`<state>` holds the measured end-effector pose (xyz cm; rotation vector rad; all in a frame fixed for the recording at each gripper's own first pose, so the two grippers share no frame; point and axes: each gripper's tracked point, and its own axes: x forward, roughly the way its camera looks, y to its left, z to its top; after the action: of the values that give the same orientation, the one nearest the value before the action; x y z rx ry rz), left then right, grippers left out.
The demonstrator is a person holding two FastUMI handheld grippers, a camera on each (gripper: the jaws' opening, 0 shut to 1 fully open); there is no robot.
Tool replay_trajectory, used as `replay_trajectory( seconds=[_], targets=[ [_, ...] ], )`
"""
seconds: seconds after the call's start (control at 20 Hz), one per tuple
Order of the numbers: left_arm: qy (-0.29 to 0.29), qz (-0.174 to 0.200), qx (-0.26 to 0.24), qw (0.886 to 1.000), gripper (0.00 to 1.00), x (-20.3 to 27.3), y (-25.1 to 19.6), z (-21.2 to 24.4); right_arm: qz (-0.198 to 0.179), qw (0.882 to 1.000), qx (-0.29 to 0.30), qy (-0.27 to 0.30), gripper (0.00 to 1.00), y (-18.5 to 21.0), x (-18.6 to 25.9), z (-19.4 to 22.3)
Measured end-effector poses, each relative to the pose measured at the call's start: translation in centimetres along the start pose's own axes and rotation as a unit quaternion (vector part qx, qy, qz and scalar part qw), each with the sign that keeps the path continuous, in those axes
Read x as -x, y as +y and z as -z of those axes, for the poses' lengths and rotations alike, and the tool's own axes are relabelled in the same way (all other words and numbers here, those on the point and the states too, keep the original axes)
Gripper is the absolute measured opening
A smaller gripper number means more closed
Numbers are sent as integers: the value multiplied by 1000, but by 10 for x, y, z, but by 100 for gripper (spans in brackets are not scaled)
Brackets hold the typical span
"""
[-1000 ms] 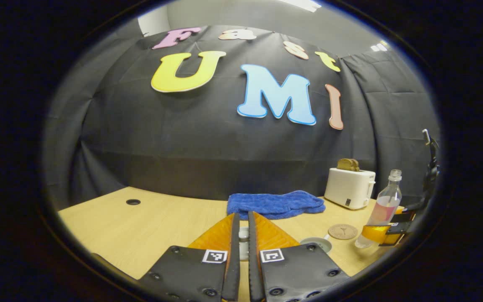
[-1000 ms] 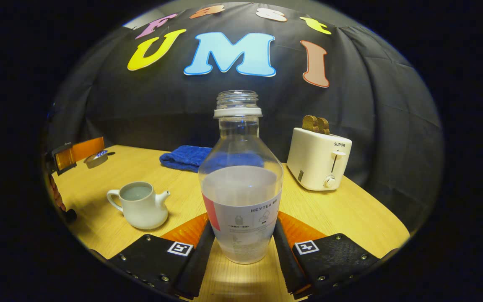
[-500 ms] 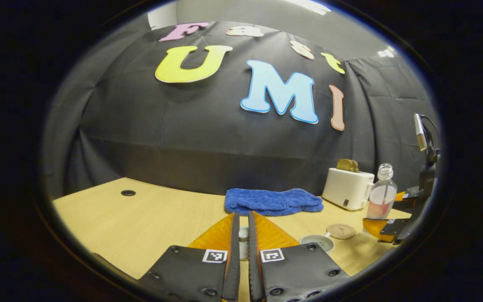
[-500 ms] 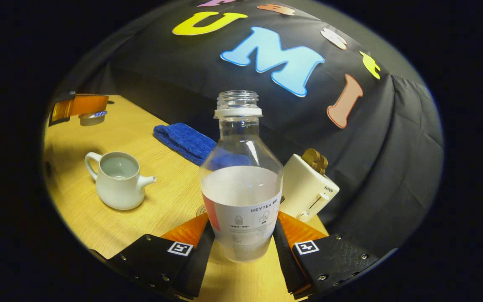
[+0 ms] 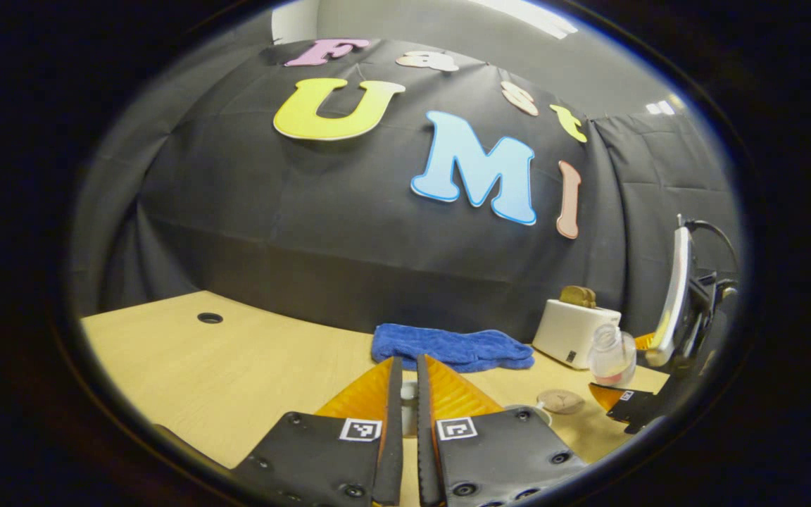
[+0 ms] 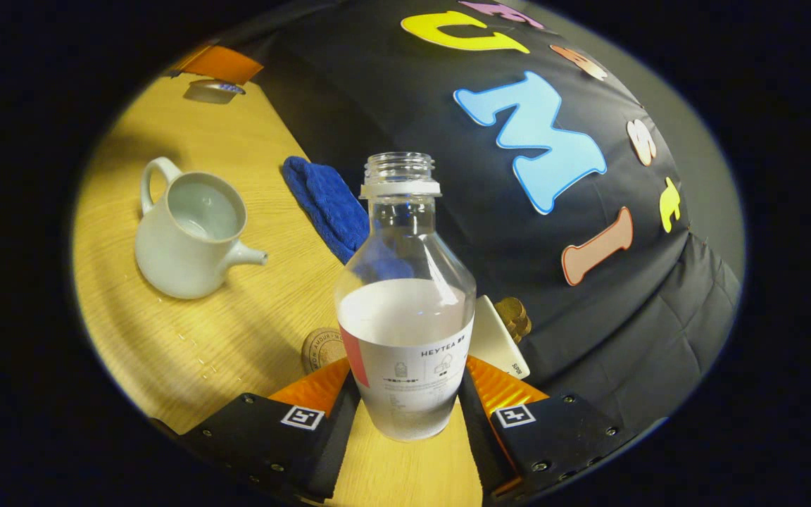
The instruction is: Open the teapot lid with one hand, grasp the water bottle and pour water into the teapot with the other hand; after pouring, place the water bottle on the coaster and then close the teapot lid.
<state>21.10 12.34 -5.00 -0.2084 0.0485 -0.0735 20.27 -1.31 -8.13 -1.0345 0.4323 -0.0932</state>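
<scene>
Clamping the bottle (image 6: pixel 405 303) low on its labelled belly, the right gripper (image 6: pixel 405 415) had both jaws pressed against its sides, at the bottom centre of the right gripper view. The bottle was uncapped and roughly half full, so it probably felt moderately heavy, with water free to slosh toward the open neck. Its clear wall looked thin and smooth; a hard squeeze could dent it, and a loose one might let it slip. The label band, where the jaws sat, seemed the best hold.

At the upper left of that view stood the teapot (image 6: pixel 187 236), lid off, some water visible inside, well apart from the bottle. The coaster (image 6: pixel 322 348) lay on the surface (image 6: pixel 236 331) just left of the bottle's base.

At the bottom centre of the left gripper view, the left gripper (image 5: pixel 409 401) had its jaws nearly shut on a small pale thing, likely the lid (image 5: pixel 410 412), though it was too hidden to be sure. Being probably ceramic, it would be rigid, slick and breakable.
</scene>
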Motion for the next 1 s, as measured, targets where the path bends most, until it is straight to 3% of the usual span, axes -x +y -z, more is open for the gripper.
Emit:
replay_trajectory(
  seconds=[0.05,0.1,0.2,0.4,0.5,0.75,0.8,1.0],
  targets=[
    [0,2,0,1000,14,0,-1,-1,8,1000,20,-2,73,-1,-1,0],
    [0,1,0,1000,18,0,-1,-1,15,999,39,-4,73,-3,-1,-2],
    [-1,-1,-1,1000,15,0,1,-2,19,997,72,-9,73,-2,-2,-6],
    [-4,2,10,1000,18,1,3,-4,22,991,131,-17,73,3,-2,-14],
    [-5,0,16,1000,15,1,6,-5,30,986,163,-23,73,1,-1,-18],
    [-1,-2,30,1000,18,1,10,-5,46,975,217,-27,73,-3,-1,-24],
    [-1,-4,29,1000,18,0,13,-4,51,972,230,-28,70,-5,0,-25],
    [1,-4,31,999,15,1,13,-2,66,958,277,-36,73,-6,3,-29]
  ],
)
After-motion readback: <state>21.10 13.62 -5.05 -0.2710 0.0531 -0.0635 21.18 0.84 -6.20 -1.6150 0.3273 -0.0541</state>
